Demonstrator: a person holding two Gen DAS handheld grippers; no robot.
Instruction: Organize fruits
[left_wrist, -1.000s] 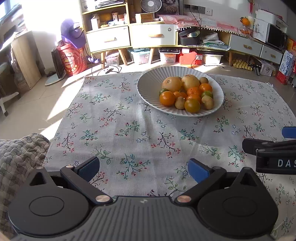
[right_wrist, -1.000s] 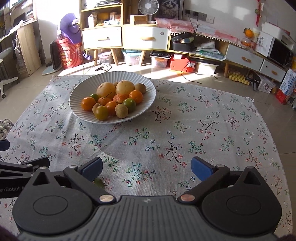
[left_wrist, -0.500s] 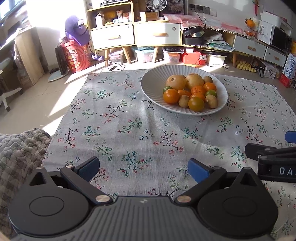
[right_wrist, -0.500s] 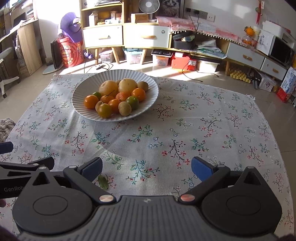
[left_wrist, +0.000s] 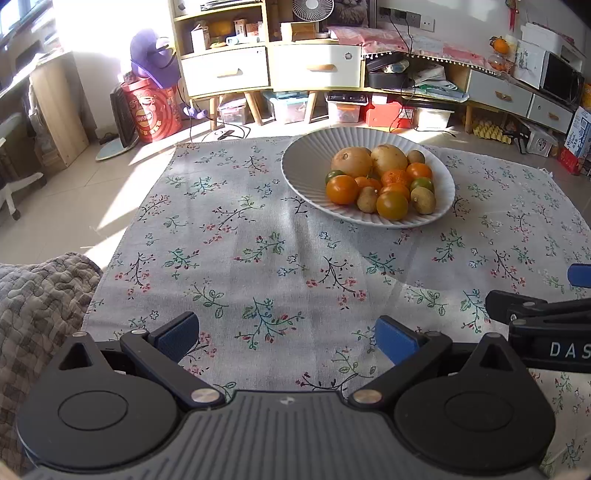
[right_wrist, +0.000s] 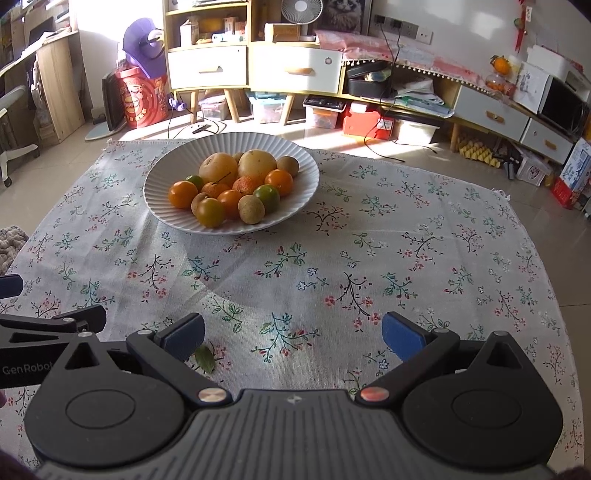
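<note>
Both grippers are hanging low over the near end of a counter covered with a grey floral tablecloth (right_wrist: 369, 236), side by side. The left gripper (left_wrist: 288, 336) has its blue-padded fingers (left_wrist: 177, 334) spread wide with nothing between them, just cloth underneath. Same deal for the right gripper (right_wrist: 293, 334): fingers (right_wrist: 400, 334) wide apart and empty.

All the fruit sits piled in a white ribbed ceramic bowl (right_wrist: 295, 184) toward the far side of the cloth, well apart from both grippers. In there are two big yellowish-tan round fruits (right_wrist: 236, 168) at the back, a bunch of small orange citrus (right_wrist: 183, 194), a couple of greenish ones (right_wrist: 267, 195) and a few brown egg-shaped fruits (right_wrist: 251, 208) in front. From the left wrist view the bowl is ahead and to the right; from the right wrist view it's ahead and to the left.

A small green leaf (right_wrist: 205, 358) lies on the cloth just beside the right gripper's left finger. A grey quilted blanket (left_wrist: 40, 306) is bunched at the cloth's left edge.
</note>
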